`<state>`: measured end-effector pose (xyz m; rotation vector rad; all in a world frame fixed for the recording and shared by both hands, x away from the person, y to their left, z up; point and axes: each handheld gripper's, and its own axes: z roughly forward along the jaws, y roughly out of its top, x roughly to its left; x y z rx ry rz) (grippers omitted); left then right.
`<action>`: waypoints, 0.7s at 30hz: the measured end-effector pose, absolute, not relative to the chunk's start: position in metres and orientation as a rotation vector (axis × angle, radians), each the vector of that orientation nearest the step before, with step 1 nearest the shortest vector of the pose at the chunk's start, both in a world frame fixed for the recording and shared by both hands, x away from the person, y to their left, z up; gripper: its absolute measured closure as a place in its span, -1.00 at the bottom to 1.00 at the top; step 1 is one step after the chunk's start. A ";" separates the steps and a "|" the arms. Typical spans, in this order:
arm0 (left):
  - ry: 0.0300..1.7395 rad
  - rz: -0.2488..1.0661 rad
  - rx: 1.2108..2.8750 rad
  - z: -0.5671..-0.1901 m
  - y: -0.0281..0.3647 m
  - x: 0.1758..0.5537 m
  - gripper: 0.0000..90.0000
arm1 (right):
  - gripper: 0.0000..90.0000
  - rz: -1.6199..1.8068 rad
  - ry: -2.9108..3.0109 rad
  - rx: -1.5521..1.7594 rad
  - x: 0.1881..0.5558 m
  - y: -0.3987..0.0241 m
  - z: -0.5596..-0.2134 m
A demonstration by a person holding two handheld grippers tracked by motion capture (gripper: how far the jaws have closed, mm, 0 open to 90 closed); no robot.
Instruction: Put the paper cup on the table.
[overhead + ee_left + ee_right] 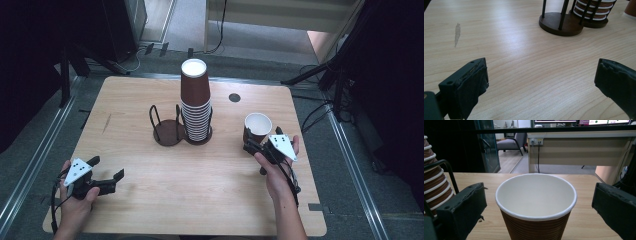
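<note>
High view first: a dark two-ring wire cup holder (172,131) stands near the middle of the pale wooden table (150,200), and I place everything else by it. Its right ring carries a tall stack of brown ribbed paper cups (196,107), turned upside down with white rims showing. To the right of the holder, well apart from it, a single brown paper cup with a white inside (257,127) stands upright on the table. The right gripper (254,145) sits just behind this cup; in the right gripper view the cup (536,205) stands between the jaws, which are spread wide and clear of its sides. Down to the left of the holder, near the table's front edge, the left gripper (106,170) is held with its jaws spread over bare wood.
</note>
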<state>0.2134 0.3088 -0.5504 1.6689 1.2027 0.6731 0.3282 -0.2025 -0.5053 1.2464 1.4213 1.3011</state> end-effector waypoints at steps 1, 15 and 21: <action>1.203 0.673 1.669 -0.550 0.309 0.213 -1.00 | -1.00 1.300 1.418 1.242 0.325 -0.204 -0.504; 1.203 0.674 1.669 -0.550 0.309 0.213 -1.00 | -1.00 1.333 1.416 1.212 0.304 -0.212 -0.490; 1.203 0.673 1.669 -0.550 0.309 0.213 -1.00 | -1.00 1.325 1.410 1.221 0.295 -0.221 -0.490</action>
